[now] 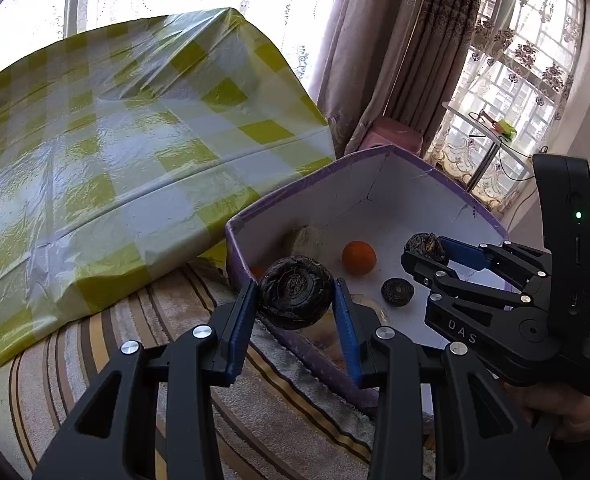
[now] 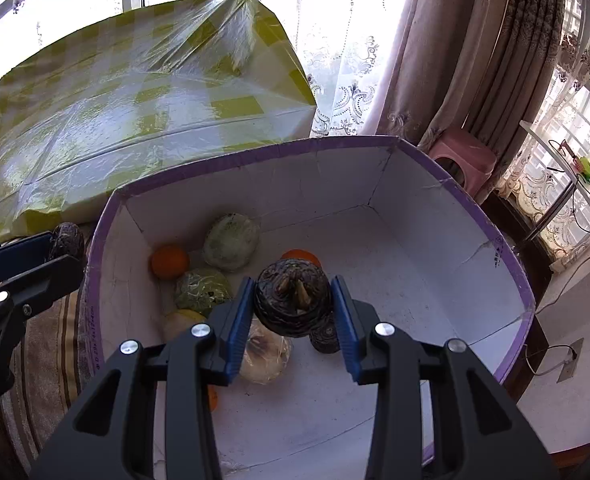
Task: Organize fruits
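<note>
A: Where was the dark wrinkled fruit (image 1: 295, 298) found?

B: In the left wrist view it was seen clamped between the blue pads of the left gripper (image 1: 295, 300), held over the near rim of the purple-edged box (image 1: 435, 172), not yet inside. A second dark fruit (image 2: 293, 304) was gripped the same way by the right gripper (image 2: 293, 306), above the white floor of the box.

A: What had been placed around it?

B: In the right wrist view, an orange (image 2: 169, 261) was noted at ten o'clock from the held fruit, a pale wrapped fruit (image 2: 231, 242) at eleven, a green netted fruit (image 2: 203, 288) at nine, and a small dark fruit (image 2: 325, 336) just under it at five. The checked plastic cover (image 2: 135, 100) was spread beyond the box, and a striped rug (image 1: 295, 400) lay under it.

A: How was the fruit judged to handle?

B: It was judged light, with a dry, ridged rind that should not slip; a firm shell was assumed, though softness could not be ruled out. A hold across the widest girth, as shown, was thought best.

A: Was any writing read?

B: "DAS" was read on the right gripper's body. Small print on the box wall was too fine to be made out.
</note>
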